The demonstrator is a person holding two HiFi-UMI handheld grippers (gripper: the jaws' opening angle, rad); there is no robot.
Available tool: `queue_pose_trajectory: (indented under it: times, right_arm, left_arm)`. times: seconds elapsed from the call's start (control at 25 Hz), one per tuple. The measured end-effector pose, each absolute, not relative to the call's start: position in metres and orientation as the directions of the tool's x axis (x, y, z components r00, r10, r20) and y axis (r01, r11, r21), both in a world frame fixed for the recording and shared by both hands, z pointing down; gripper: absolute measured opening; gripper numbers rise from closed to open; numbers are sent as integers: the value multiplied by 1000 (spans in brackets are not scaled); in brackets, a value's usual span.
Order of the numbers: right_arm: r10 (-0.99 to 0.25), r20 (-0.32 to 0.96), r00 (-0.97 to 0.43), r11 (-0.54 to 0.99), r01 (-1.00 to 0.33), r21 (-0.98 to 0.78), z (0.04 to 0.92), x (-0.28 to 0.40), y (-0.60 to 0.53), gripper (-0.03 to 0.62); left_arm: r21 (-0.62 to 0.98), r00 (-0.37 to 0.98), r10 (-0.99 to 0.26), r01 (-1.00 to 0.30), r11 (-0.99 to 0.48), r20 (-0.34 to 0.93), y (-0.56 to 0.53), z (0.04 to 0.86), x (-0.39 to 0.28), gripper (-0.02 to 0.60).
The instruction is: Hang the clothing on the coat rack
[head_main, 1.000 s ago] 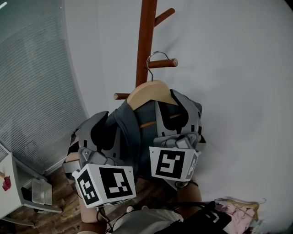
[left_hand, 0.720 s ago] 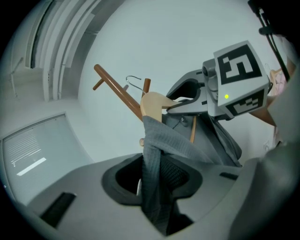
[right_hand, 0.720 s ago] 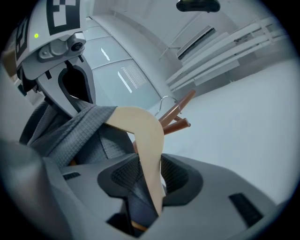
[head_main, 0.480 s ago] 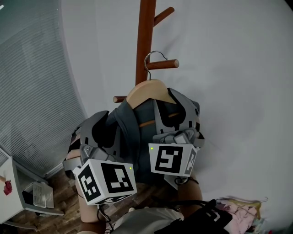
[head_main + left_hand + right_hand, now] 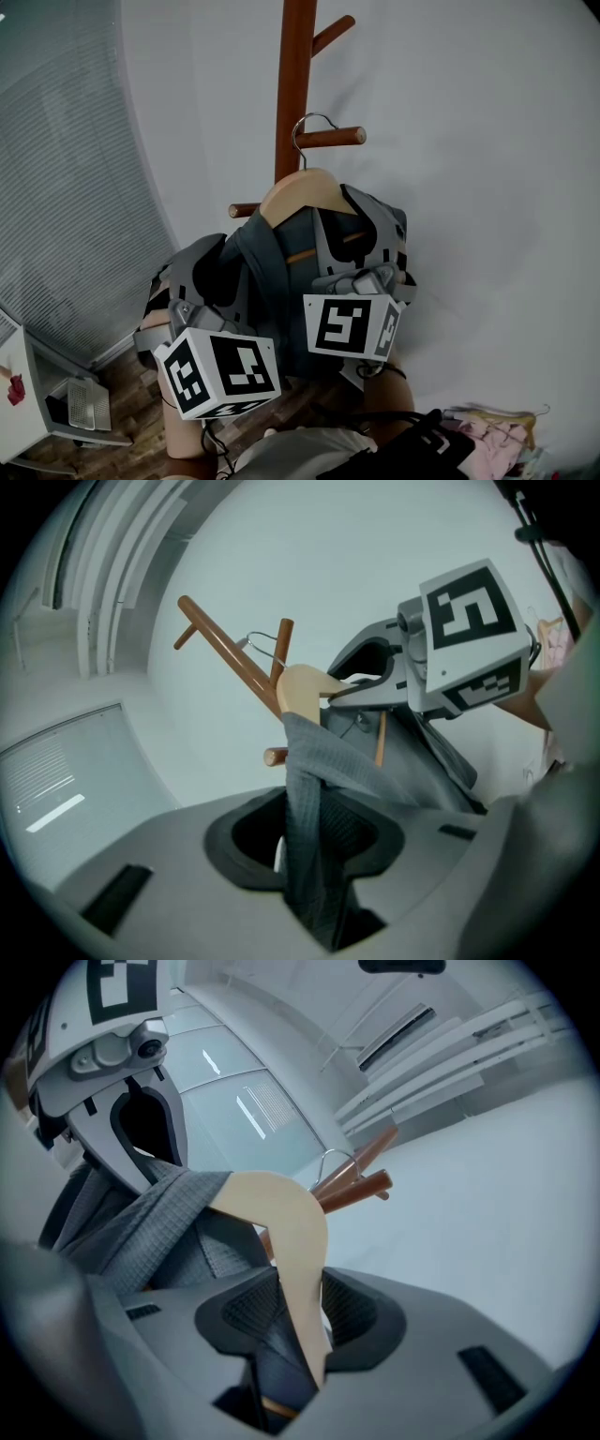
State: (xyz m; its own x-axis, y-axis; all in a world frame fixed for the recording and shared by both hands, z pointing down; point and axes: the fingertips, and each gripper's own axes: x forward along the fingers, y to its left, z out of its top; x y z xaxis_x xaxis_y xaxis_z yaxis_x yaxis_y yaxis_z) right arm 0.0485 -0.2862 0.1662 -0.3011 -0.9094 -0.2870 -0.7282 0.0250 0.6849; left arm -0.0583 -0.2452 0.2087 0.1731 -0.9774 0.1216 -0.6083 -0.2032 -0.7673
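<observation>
Right, both grippers are up at the rack with the garment carried between them on its hanger. The left gripper is pinched on a fold of the grey cloth, which runs straight up out of its jaws. The right gripper is clamped on one wooden arm of the hanger, with cloth caught in underneath. From the head view the hook looks looped over the peg, but I can't tell whether it is bearing any weight there. That's the danger: let go before the wire has truly seated and the whole lot drops to the floor. The hook also sits partway out along the peg, so a sideways tug could walk it towards the free end and off. Then there's the left side, which grips only fabric, so any pull from that gripper may drag the garment off the hanger's shoulder or tip the hanger crooked. The right should lower gently, and the left should give slack first.
</observation>
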Motion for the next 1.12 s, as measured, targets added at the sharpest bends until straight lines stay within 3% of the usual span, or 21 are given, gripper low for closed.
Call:
queue_pose_trajectory:
  times: [1.12]
  right_arm:
    - [-933,-215,-290,72,-732,677,196,49,-308,156]
  left_arm:
    - [-763,180,-966,-593,-257,186,-256,233,-56,117]
